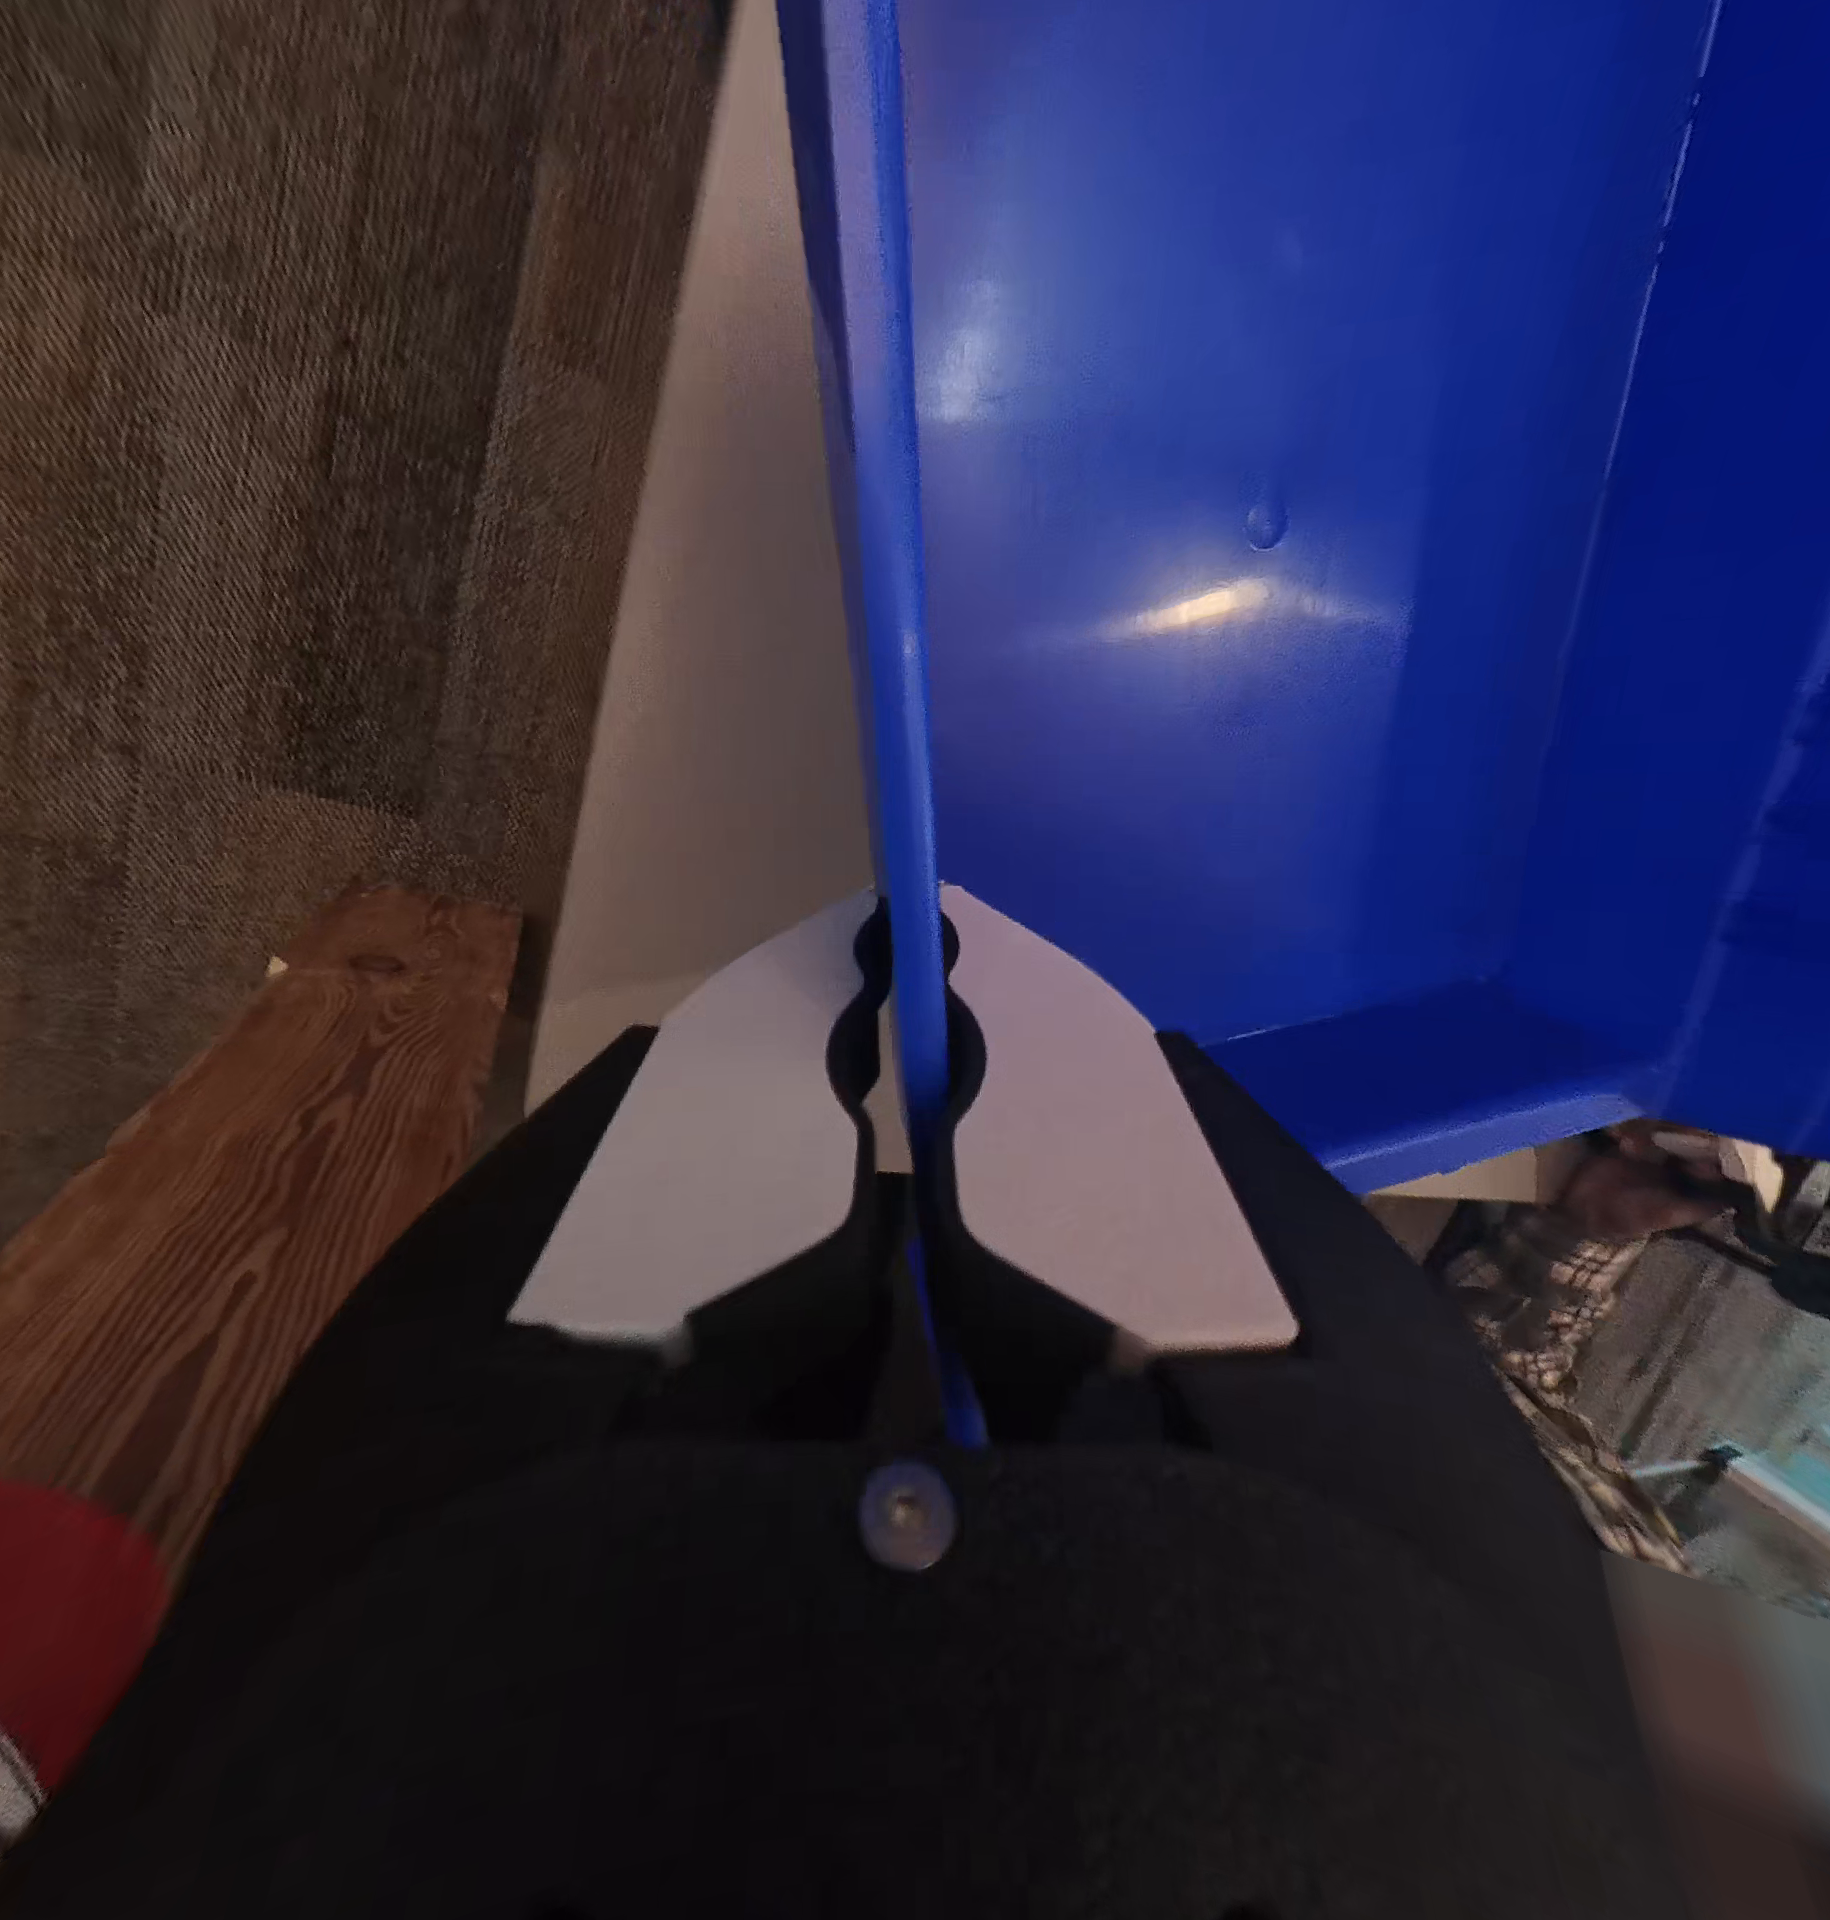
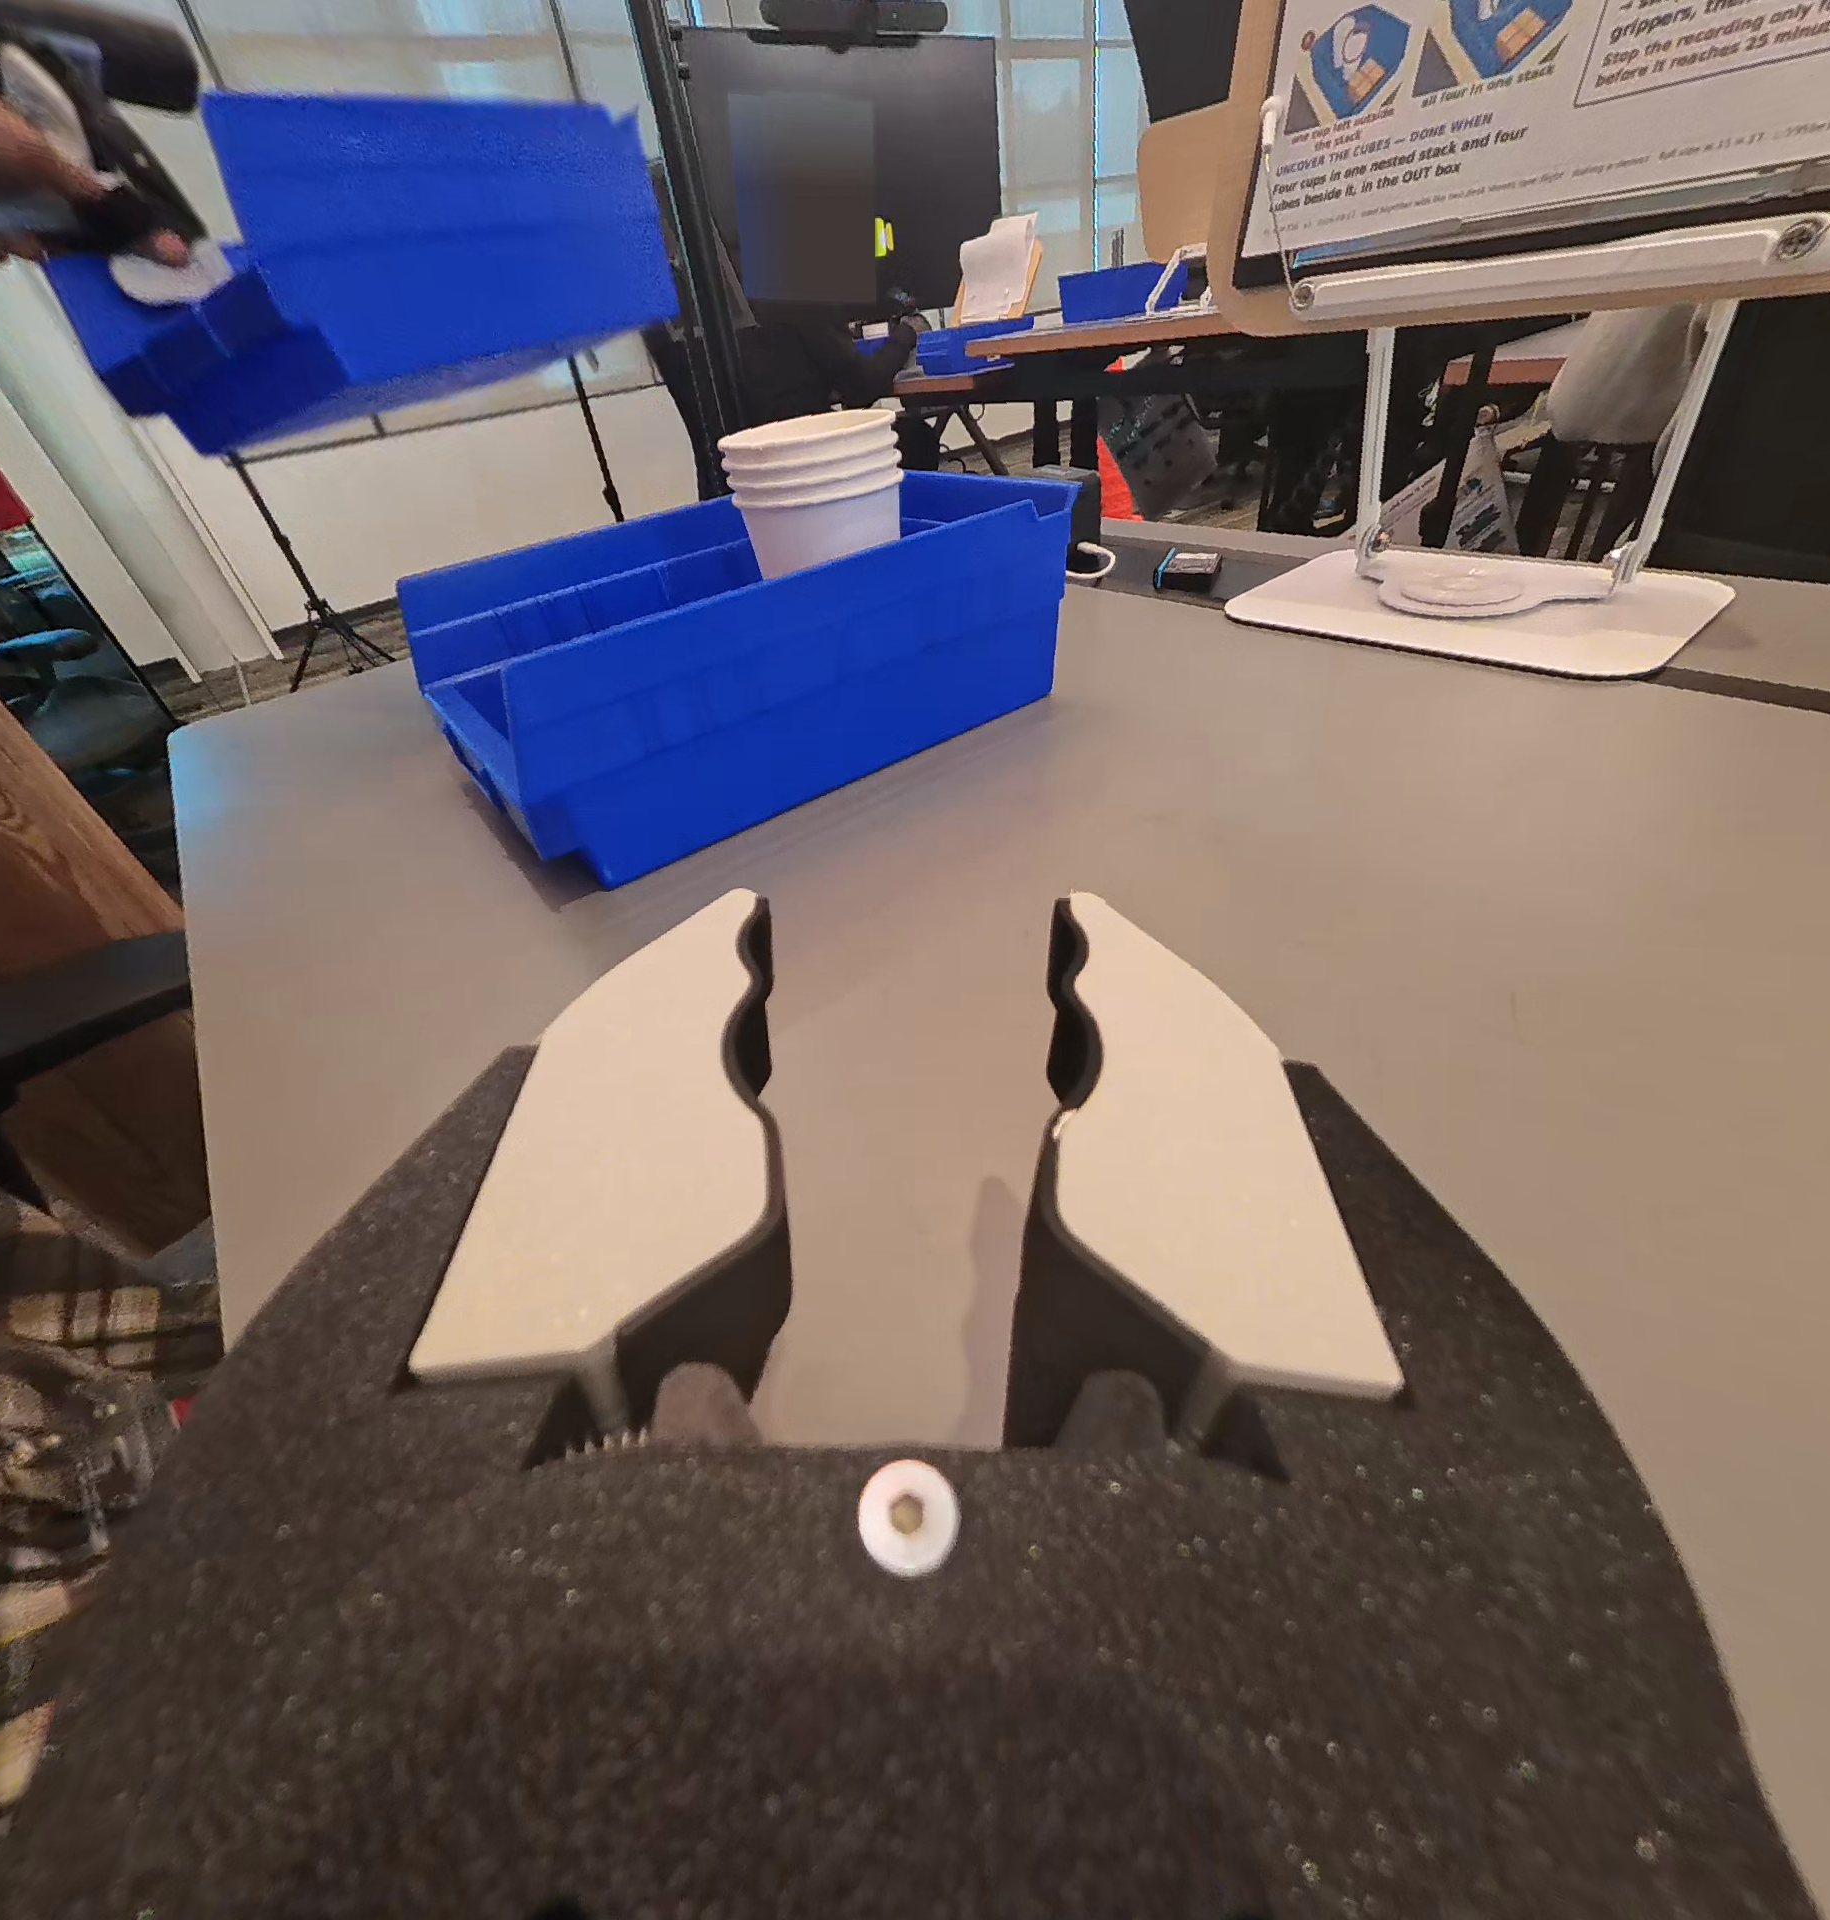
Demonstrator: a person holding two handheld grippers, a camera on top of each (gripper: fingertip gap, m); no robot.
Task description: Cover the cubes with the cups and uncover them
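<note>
My left gripper (image 1: 906, 935) is shut on the thin wall of an empty blue bin (image 1: 1254, 520), held up off the table. The right wrist view shows this lifted bin (image 2: 423, 239) in the air at the upper left, with the left gripper (image 2: 163, 272) clamped on its end. A second blue bin (image 2: 776, 686) sits on the grey table (image 2: 1410, 935) and holds a nested stack of white paper cups (image 2: 817, 488). My right gripper (image 2: 909, 914) is open and empty, low over the table in front of that bin. No cubes are visible.
A white stand (image 2: 1482, 603) carrying an instruction sheet (image 2: 1534, 114) stands at the back right of the table. A wooden surface (image 1: 215, 1143) and carpet (image 1: 215, 416) lie below the left gripper. Tripods, desks and more blue bins are in the background.
</note>
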